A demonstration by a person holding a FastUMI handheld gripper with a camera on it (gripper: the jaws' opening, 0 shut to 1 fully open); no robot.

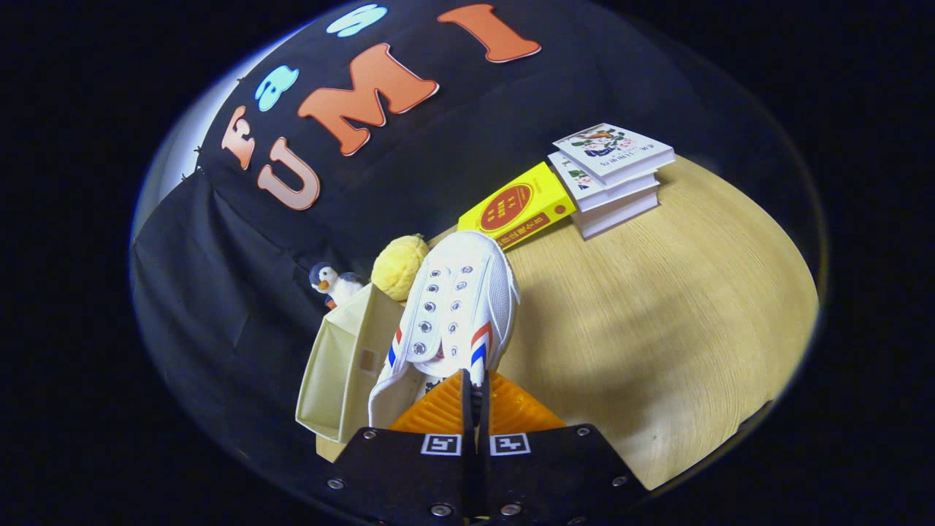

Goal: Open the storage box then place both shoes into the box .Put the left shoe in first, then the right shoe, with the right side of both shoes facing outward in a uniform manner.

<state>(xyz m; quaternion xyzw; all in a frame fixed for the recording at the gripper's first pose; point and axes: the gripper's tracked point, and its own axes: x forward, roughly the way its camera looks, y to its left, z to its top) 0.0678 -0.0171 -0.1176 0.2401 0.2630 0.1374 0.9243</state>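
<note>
A white canvas shoe (456, 307) with red and blue side stripes and metal eyelets hangs just ahead of my fingers, toe pointing away. My gripper (475, 387) is shut on the shoe's collar edge, both fingers pressed close together on it. The shoe is lifted above the wooden table (657, 321). To its left stands the cream storage box (350, 358), its open side showing a pale inside wall. The shoe's heel is partly hidden behind my fingers.
A yellow plush ball (398, 267) and a small penguin toy (330, 281) sit beyond the box. A yellow book (517, 206) and a stack of white books (610, 175) lie at the table's far side.
</note>
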